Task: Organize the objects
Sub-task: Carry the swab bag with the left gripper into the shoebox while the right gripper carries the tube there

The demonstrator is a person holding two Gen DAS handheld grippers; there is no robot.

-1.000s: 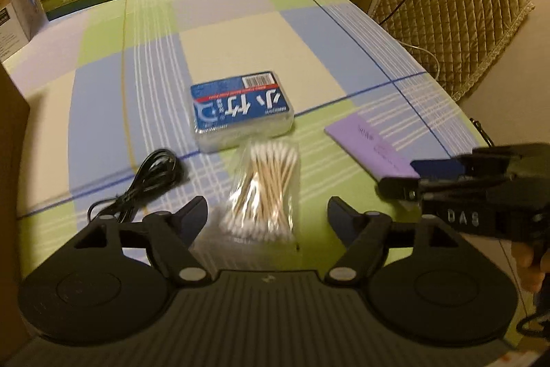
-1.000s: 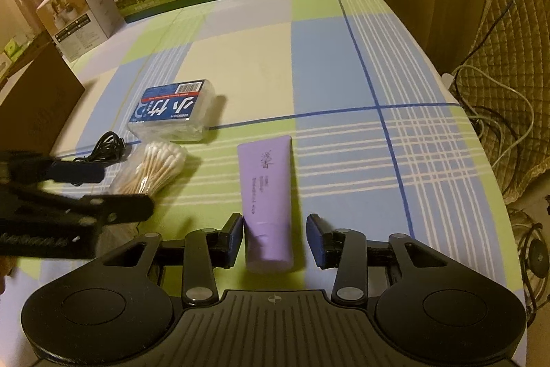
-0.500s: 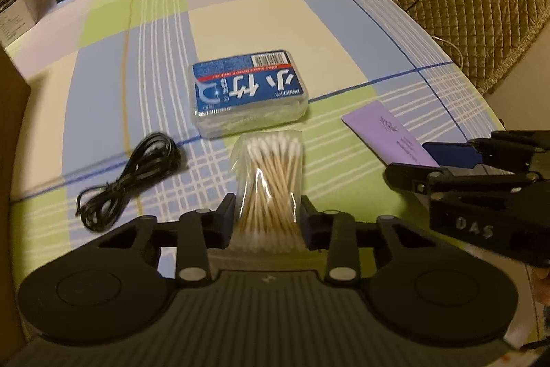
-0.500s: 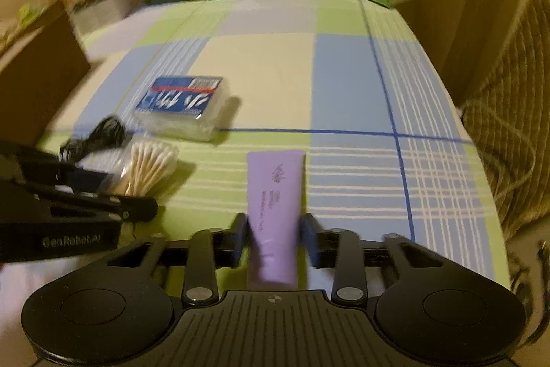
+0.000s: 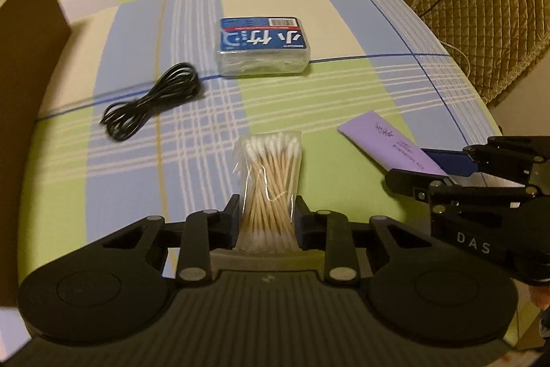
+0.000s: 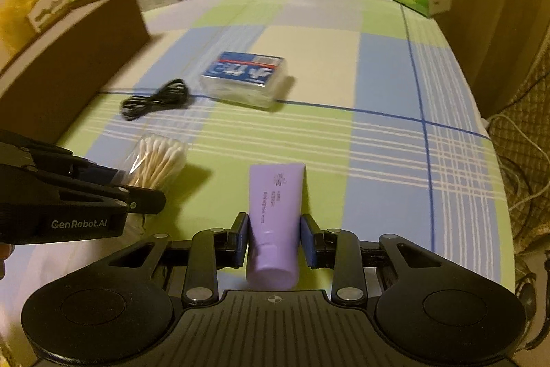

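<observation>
**Both grippers closed on items; table edges and background partly obscured**

Hidden or unclear: the far cartons are blurred in both views. The lower end of the clear plastic bag of wooden cotton swabs (image 5: 270,184) runs behind the left gripper's body. The cap end of the lilac plastic tube (image 6: 274,222) is cut off by the right gripper's housing. Print on the tube is illegible.

Left gripper (image 5: 267,222): its jaws have just been closing and now press both sides of the swab bag, which stands between the pads and points away from the camera.

Right gripper (image 6: 274,239): nearly closed, pads pressing on both sides of the tube, which extends forward over the checked tablecloth on the table (image 6: 388,85).

Other items: a blue-labelled clear plastic box (image 5: 263,45) lies farther along the table, well apart from both grippers. A coiled black cable (image 5: 151,100) lies beside it, to the left. A brown cardboard panel (image 5: 24,64) stands at the table's left edge.
</observation>
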